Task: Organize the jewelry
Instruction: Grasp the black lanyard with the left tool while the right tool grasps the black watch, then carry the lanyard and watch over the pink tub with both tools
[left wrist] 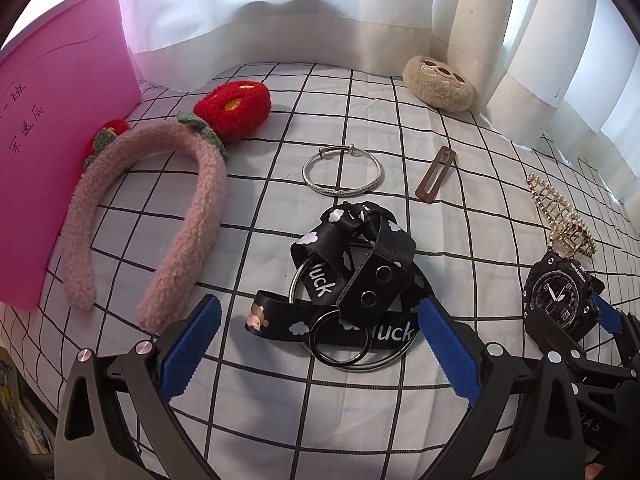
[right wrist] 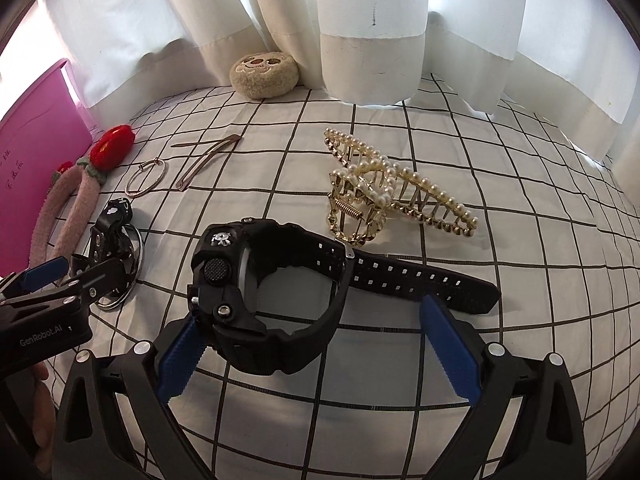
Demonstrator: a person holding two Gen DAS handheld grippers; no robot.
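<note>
My left gripper (left wrist: 320, 340) is open, its blue pads on either side of a black cloud-print strap with metal rings (left wrist: 352, 280) that lies on the checked cloth. My right gripper (right wrist: 316, 352) is open too, and a black watch (right wrist: 260, 292) stands on its side between the fingers with its case close to the left pad. A gold pearl claw clip (right wrist: 392, 196) lies just beyond the watch. Farther back rest a silver bangle (left wrist: 342, 172) and a brown hair clip (left wrist: 436, 174). A pink fuzzy headband with red flowers (left wrist: 148, 216) lies to the left.
A pink box (left wrist: 60, 140) stands along the left edge of the cloth. A beige plush pad (left wrist: 438, 84) sits at the back against white curtains (right wrist: 372, 20). The black-gridded white cloth (left wrist: 280, 392) covers the whole surface. A hand shows at the lower left of the right wrist view.
</note>
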